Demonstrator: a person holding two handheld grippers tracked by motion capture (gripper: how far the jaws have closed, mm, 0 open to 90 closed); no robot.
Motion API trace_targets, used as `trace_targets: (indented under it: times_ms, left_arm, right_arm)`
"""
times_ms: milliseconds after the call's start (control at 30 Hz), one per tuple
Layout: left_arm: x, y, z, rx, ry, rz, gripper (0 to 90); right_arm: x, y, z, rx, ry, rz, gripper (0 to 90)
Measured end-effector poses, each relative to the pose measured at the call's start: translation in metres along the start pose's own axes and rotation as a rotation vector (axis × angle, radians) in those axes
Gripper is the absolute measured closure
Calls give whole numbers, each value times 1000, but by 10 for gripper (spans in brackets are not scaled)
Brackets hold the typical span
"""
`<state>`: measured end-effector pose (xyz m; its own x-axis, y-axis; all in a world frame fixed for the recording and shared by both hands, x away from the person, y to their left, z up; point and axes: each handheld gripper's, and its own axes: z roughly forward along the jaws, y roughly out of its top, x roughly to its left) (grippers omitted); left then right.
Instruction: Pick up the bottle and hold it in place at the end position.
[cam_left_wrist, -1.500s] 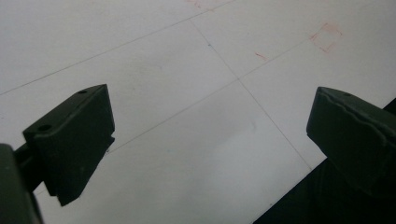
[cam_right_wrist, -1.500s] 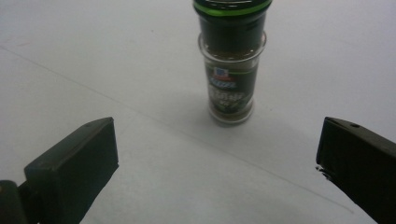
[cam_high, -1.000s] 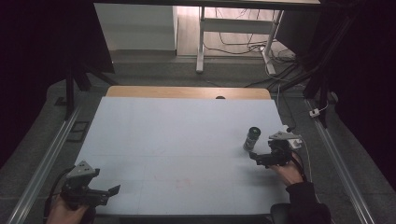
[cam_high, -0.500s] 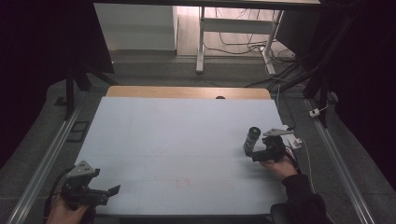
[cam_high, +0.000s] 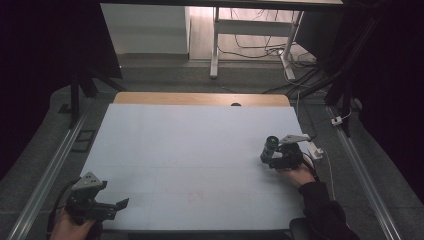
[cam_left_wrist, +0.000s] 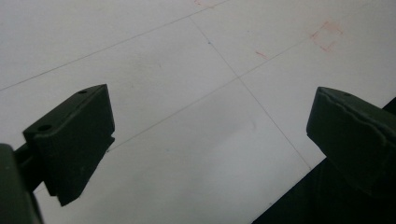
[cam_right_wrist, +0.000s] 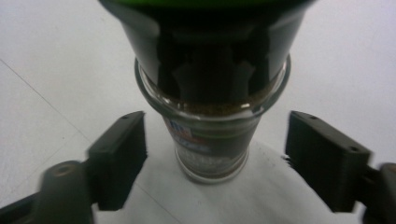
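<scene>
Here, one spice jar (cam_right_wrist: 212, 116), glass, dark cap, brown contents, upright on the white table (cam_high: 190, 150): stands between the jaws of the right gripper (cam_right_wrist: 215, 158), just ahead of the hand (cam_high: 295, 172). Those jaws have just been closing and now sit partly open, a gap showing on each side of the jar, pads not touching it. Left gripper (cam_left_wrist: 210, 154): jaws wide apart, nothing between them, bare table beneath, well apart from the jar
</scene>
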<state>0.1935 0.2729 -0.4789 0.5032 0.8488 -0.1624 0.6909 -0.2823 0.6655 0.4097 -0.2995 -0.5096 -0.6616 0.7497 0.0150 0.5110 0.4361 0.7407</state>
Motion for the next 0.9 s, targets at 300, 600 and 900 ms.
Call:
trace_targets:
  times_ms: [300, 600, 900]
  left_arm:
    - [0, 0, 0, 2, 1, -1, 21]
    - [0, 0, 0, 3, 0, 0, 21]
    - [0, 0, 0, 3, 1, -4, 21]
  right_arm:
    - [1, 4, 0, -12, 13, -61, 513]
    - [4, 5, 0, -5, -8, -75, 522]
    - [6, 11, -7, -11, 3, -40, 523]
